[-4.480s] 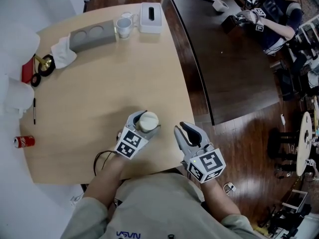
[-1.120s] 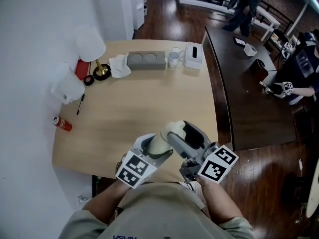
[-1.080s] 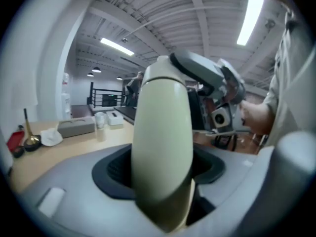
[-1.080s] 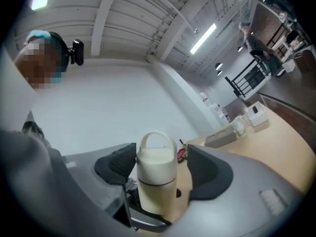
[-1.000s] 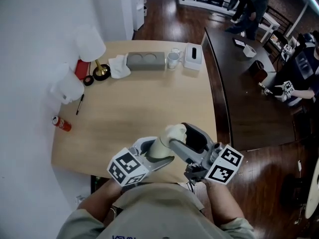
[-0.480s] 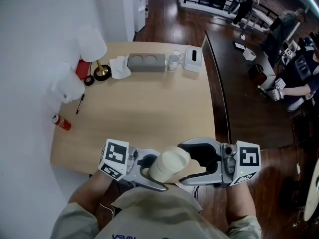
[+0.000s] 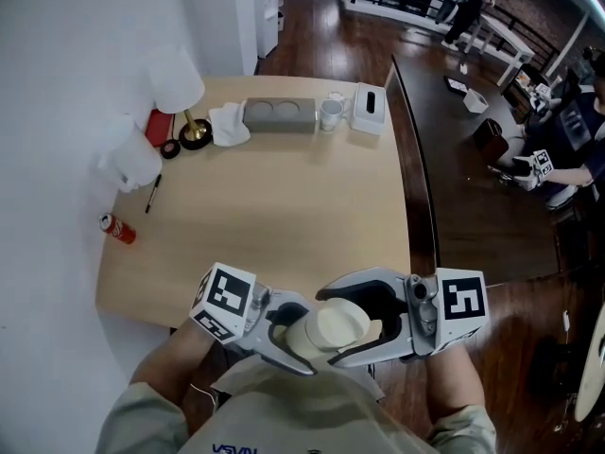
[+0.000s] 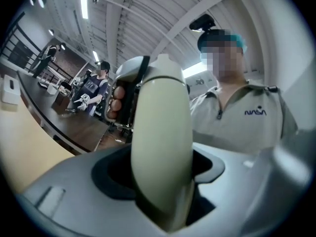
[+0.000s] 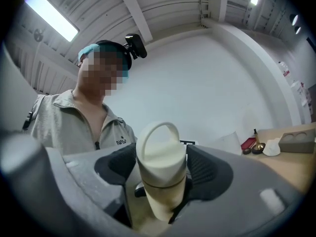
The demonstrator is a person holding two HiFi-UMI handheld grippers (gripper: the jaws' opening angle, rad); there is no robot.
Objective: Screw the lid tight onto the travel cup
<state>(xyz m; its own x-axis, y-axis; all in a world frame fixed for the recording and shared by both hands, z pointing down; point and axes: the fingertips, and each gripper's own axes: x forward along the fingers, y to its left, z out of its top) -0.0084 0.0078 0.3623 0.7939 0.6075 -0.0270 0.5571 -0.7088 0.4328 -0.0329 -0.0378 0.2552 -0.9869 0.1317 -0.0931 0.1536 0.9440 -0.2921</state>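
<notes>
At the bottom of the frame, below the near edge of a wooden table (image 7: 284, 206), the left gripper (image 7: 295, 337) clamps the body of a cream travel cup (image 7: 312, 340); to its right, the right gripper (image 7: 333, 327) closes its jaws on the cup's lid (image 7: 345, 322); both are held clear of the tabletop.

The light wooden table (image 7: 284, 206) carries a red drink can (image 7: 118, 228) at nine o'clock and a grey two-hole block (image 7: 276, 113) at twelve.
</notes>
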